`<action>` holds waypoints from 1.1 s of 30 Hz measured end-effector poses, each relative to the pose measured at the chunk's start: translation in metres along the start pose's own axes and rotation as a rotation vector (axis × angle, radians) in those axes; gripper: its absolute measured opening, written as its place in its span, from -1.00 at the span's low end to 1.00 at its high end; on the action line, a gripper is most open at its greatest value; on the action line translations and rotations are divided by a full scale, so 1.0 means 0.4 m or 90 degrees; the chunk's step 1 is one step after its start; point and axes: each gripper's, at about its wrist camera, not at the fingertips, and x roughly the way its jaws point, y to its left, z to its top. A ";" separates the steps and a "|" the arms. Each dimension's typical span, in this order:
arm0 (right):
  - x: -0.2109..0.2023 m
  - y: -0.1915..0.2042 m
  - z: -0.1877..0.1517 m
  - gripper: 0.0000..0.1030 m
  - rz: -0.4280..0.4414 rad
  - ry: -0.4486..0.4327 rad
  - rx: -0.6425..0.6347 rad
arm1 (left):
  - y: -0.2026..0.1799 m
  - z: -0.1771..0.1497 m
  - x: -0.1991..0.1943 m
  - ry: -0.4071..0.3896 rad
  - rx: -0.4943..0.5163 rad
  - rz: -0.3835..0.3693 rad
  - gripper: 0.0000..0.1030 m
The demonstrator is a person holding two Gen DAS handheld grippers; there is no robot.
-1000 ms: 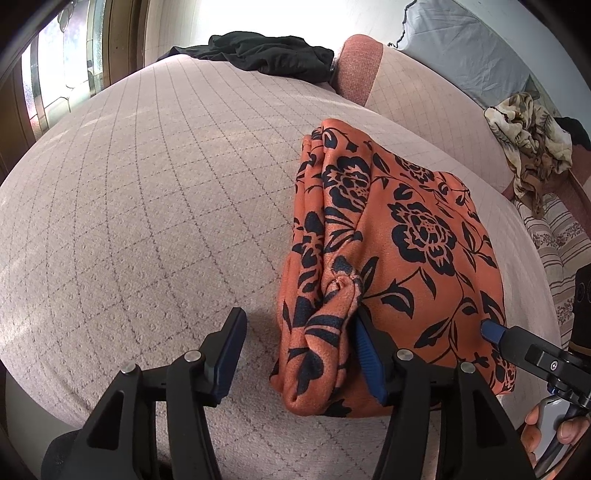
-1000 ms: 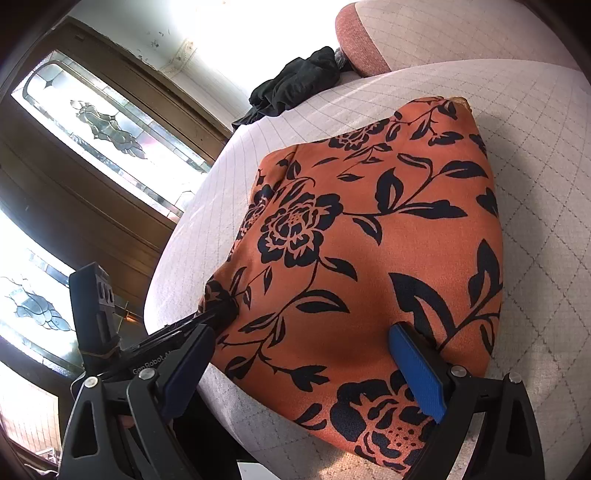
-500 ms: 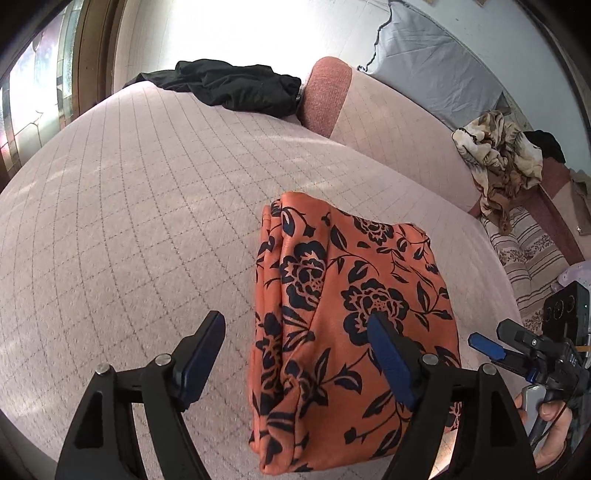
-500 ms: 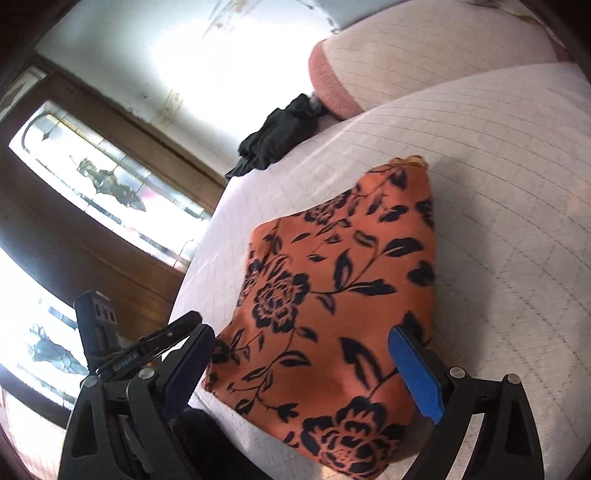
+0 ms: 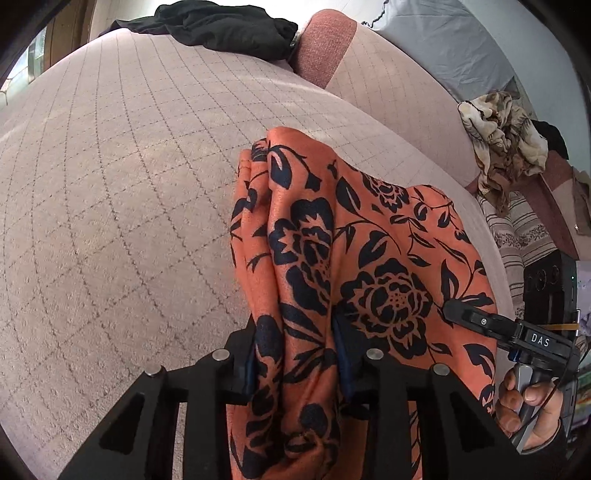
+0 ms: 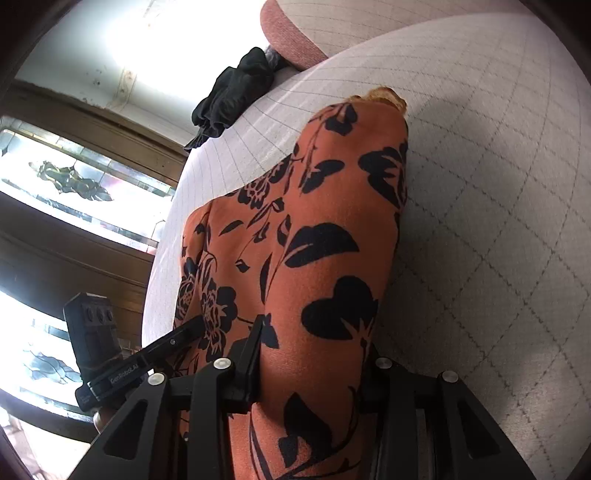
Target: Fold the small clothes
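An orange garment with black flowers point(image 5: 369, 251) lies folded on the quilted pink bed. My left gripper point(image 5: 297, 354) is shut on its near left edge, with the cloth bunched between the fingers. My right gripper point(image 6: 314, 365) is shut on the near right edge of the same garment point(image 6: 332, 221). The right gripper also shows in the left wrist view point(image 5: 480, 321) at the garment's right side, and the left gripper shows in the right wrist view point(image 6: 177, 339) at the left. The far end of the garment rests on the bed.
A black garment point(image 5: 221, 22) lies at the bed's far end by a pink bolster point(image 5: 325, 48). A crumpled cream patterned cloth point(image 5: 506, 133) sits at the far right. Wooden glazed doors point(image 6: 74, 177) stand beyond the bed's left edge.
Both grippers were open around the garment's near edge half a second ago. They have moved in and shut on it, bunching the cloth.
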 end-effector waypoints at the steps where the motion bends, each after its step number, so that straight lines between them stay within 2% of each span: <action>1: -0.013 0.017 0.001 -0.31 -0.003 -0.005 -0.016 | -0.003 0.001 -0.014 -0.008 -0.003 -0.003 -0.43; 6: -0.133 0.101 0.047 -0.33 -0.007 -0.050 -0.104 | -0.077 0.026 -0.118 -0.073 0.024 -0.028 -0.45; 11: -0.308 0.085 0.143 -0.33 -0.004 -0.111 -0.131 | -0.145 0.085 -0.211 -0.130 0.071 -0.054 -0.45; 15: -0.386 -0.031 0.194 -0.33 0.010 -0.142 -0.098 | -0.144 0.102 -0.205 -0.115 0.109 -0.038 -0.43; 18: -0.365 -0.171 0.202 -0.29 0.031 -0.124 -0.035 | -0.092 0.082 -0.113 -0.059 0.103 -0.012 -0.35; 19: -0.342 -0.224 0.200 -0.24 0.023 -0.113 -0.005 | -0.072 0.070 -0.067 -0.027 0.097 -0.001 -0.32; 21: -0.288 -0.333 0.172 -0.23 -0.035 -0.079 0.071 | -0.044 0.037 0.014 0.028 0.095 0.046 -0.28; 22: -0.262 -0.377 0.152 -0.14 -0.082 -0.054 0.104 | -0.026 0.025 0.020 0.027 0.093 0.038 -0.05; 23: -0.254 -0.407 0.130 -0.01 -0.095 -0.053 0.128 | -0.007 0.016 0.003 0.011 0.088 0.038 -0.02; 24: -0.269 -0.418 0.113 -0.01 -0.068 -0.079 0.141 | -0.004 0.012 -0.016 -0.002 0.086 0.040 0.06; 25: -0.286 -0.410 0.106 -0.01 -0.069 -0.089 0.137 | -0.003 0.010 -0.038 -0.011 0.085 0.041 0.07; 28: -0.354 -0.341 0.113 0.00 -0.144 -0.140 0.071 | -0.005 -0.006 -0.128 -0.059 0.087 0.048 0.07; 29: -0.375 -0.313 0.115 0.01 -0.150 -0.161 0.050 | -0.012 -0.016 -0.153 -0.073 0.093 0.055 0.08; 31: -0.395 -0.267 0.131 0.25 -0.133 -0.188 0.028 | -0.019 -0.032 -0.179 -0.086 0.104 0.052 0.09; 33: -0.400 -0.250 0.136 0.26 -0.133 -0.209 0.016 | -0.035 -0.058 -0.176 -0.085 0.114 0.039 0.16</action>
